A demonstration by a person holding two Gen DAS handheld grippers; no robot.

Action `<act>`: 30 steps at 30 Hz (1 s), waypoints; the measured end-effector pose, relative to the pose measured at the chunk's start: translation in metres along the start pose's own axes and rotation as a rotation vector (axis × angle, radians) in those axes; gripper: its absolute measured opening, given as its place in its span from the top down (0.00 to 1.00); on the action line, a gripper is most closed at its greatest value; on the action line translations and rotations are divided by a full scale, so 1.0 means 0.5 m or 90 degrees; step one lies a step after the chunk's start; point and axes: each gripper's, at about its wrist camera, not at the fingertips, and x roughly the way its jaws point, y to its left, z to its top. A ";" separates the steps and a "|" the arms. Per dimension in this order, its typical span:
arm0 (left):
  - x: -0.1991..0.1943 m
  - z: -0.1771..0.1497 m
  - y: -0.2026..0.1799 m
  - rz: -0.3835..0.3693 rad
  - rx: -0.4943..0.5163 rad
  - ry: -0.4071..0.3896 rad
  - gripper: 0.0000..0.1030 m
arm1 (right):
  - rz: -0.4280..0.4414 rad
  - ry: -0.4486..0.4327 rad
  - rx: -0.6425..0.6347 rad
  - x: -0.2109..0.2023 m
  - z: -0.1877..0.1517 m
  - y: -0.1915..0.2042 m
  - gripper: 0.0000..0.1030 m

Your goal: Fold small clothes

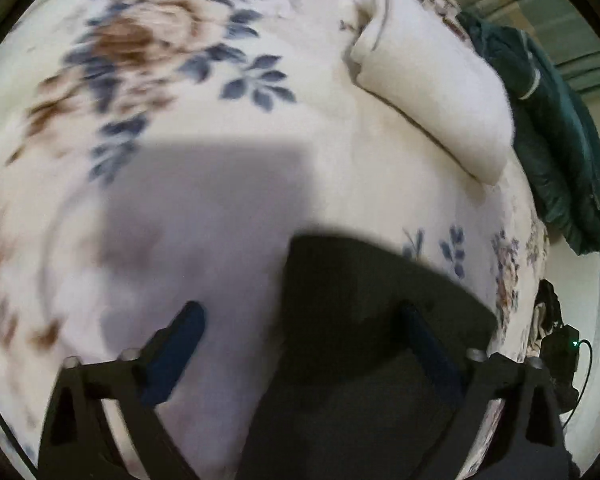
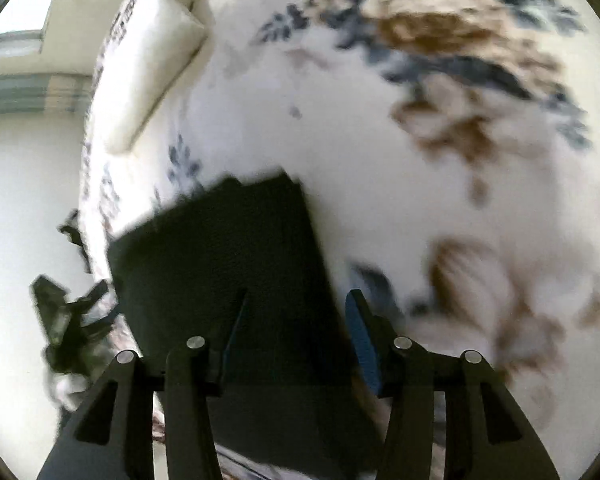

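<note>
Step in hand, as judged: approach to a dark garment [image 1: 364,320] lying flat on a floral blanket [image 1: 204,80], ahead of a fold.

Left gripper [image 1: 300,344]: jaws spread wide, nothing held. Left finger over bare blanket at lower left of the frame; right finger over the dark cloth at lower right. Contact with the cloth not determinable.

Right gripper [image 2: 296,320]: jaws moderately apart, nothing visibly pinched. Left finger over the dark garment [image 2: 228,272]; right finger just beyond the garment's right edge, over the floral blanket [image 2: 440,140].

Location of the task item: lower centre to lower right in the left wrist view; lower centre-left in the right wrist view, squared corner toward frame centre (appears already folded at least once, as a judgement only).

Next move, as judged: selection of one edge or corner, descent until one finger slips beneath the cloth, closure on a single fold only, blanket pile kept out of the pinch.

Other items: white pillow [image 1: 432,80] at upper right of the left view, also at upper left of the right view [image 2: 152,60]; dark green bedding [image 1: 548,128] at the right edge; small black device [image 1: 560,352] with cable at lower right.

Hidden or unclear:
- Near edge of the garment, cut off behind both gripper bodies.
- Garment type and layer count, lost in uniform darkness.
- Blanket pattern smeared by blur in both views.
- Black objects at lower left of the right view, unidentifiable.
</note>
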 end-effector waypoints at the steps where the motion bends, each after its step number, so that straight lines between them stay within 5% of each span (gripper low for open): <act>1: 0.006 0.008 -0.002 -0.011 -0.001 -0.003 0.28 | 0.011 -0.004 0.011 0.013 0.020 0.003 0.51; 2: 0.009 0.014 -0.004 -0.026 -0.001 -0.006 0.60 | 0.026 -0.007 0.015 0.025 0.040 0.006 0.51; 3: 0.011 0.019 -0.008 -0.036 -0.003 -0.002 0.69 | 0.037 -0.010 0.019 0.035 0.058 0.016 0.51; 4: 0.012 0.024 -0.013 -0.029 0.000 -0.004 0.69 | 0.039 -0.020 0.025 0.044 0.070 0.018 0.52; 6: 0.017 0.024 -0.018 -0.019 0.016 -0.008 0.74 | 0.046 -0.063 0.024 0.049 0.092 0.026 0.83; 7: 0.021 0.028 -0.015 -0.019 0.014 -0.009 0.74 | 0.031 -0.071 0.025 0.053 0.104 0.025 0.89; 12: 0.014 0.036 0.008 -0.059 -0.025 0.000 0.71 | 0.003 -0.065 0.031 0.078 0.116 0.026 0.89; 15: -0.028 0.022 0.018 -0.083 -0.031 -0.005 0.68 | 0.043 -0.022 0.062 0.061 0.111 0.007 0.69; 16: -0.050 0.008 0.027 -0.093 -0.034 -0.016 0.68 | 0.053 -0.010 0.072 0.049 0.103 -0.006 0.48; 17: -0.068 -0.010 0.038 -0.102 -0.037 -0.024 0.56 | 0.083 -0.003 0.078 0.033 0.094 -0.023 0.33; 18: -0.077 -0.026 0.049 -0.111 -0.041 -0.025 0.32 | 0.099 0.001 0.077 0.026 0.085 -0.032 0.28; 19: -0.085 -0.050 0.067 -0.124 -0.051 -0.025 0.24 | 0.113 0.023 0.070 0.025 0.069 -0.048 0.25; 24: -0.046 -0.139 0.140 -0.209 -0.111 0.042 0.24 | 0.188 0.140 0.066 0.097 -0.005 -0.090 0.25; 30: -0.009 -0.140 0.107 -0.250 -0.068 0.056 0.24 | 0.281 0.198 0.016 0.162 -0.014 -0.054 0.24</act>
